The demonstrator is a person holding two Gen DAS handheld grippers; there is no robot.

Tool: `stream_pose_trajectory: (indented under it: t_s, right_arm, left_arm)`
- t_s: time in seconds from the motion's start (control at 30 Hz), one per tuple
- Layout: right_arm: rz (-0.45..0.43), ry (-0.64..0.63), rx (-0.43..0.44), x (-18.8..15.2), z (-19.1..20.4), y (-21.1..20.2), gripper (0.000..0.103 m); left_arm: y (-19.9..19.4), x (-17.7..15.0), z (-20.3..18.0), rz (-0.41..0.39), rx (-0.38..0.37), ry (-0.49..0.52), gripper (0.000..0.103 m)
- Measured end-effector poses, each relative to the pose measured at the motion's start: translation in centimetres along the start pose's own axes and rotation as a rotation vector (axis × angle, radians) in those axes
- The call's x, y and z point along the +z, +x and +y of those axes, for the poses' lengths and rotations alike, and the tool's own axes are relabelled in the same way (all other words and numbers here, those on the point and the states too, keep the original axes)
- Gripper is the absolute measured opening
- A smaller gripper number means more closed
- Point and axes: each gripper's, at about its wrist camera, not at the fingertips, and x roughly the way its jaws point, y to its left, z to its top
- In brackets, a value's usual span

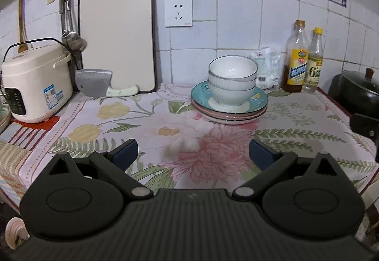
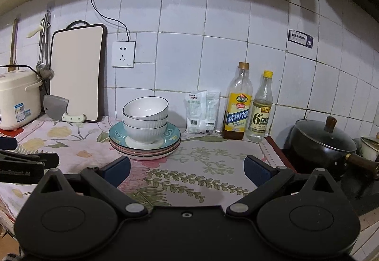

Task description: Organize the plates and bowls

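Observation:
Three white ribbed bowls are nested on a stack of plates, teal on top and pink below, on the floral cloth near the wall. The same bowls and plates show in the right wrist view. My left gripper is open and empty, well in front of the stack. My right gripper is open and empty, in front and to the right of the stack. The left gripper's body shows at the left edge of the right wrist view.
A rice cooker, a cleaver and a cutting board stand at the left. Two bottles and a white packet stand by the wall at the right. A black pot sits on the stove at the far right.

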Motion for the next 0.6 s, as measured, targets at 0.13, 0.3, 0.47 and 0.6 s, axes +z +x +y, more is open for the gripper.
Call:
stream_pose_trajectory:
  t_s: [0.13, 0.3, 0.47, 0.6]
  right_arm:
    - [-0.017, 0.082, 0.010, -0.4, -0.4, -0.1, 0.103]
    - [0.010, 0.122, 0.045, -1.3, -0.2, 0.2, 0.103]
    - [0.008, 0.117, 0.028, -1.5, -0.4, -0.1, 0.103]
    - [0.009, 0.114, 0.001, -1.5, -0.7, -0.2, 0.103]
  left_arm:
    - [0.0, -0.1, -0.1, 0.003, 0.036, -0.006, 0.102]
    - [-0.5, -0.5, -0.5, -0.008, 0.049, -0.001, 0.102]
    - [-0.9, -0.7, -0.7, -0.005, 0.059, -0.004, 0.102]
    - [-1.3, -0.7, -0.8, -0.013, 0.084, -0.002, 0.102]
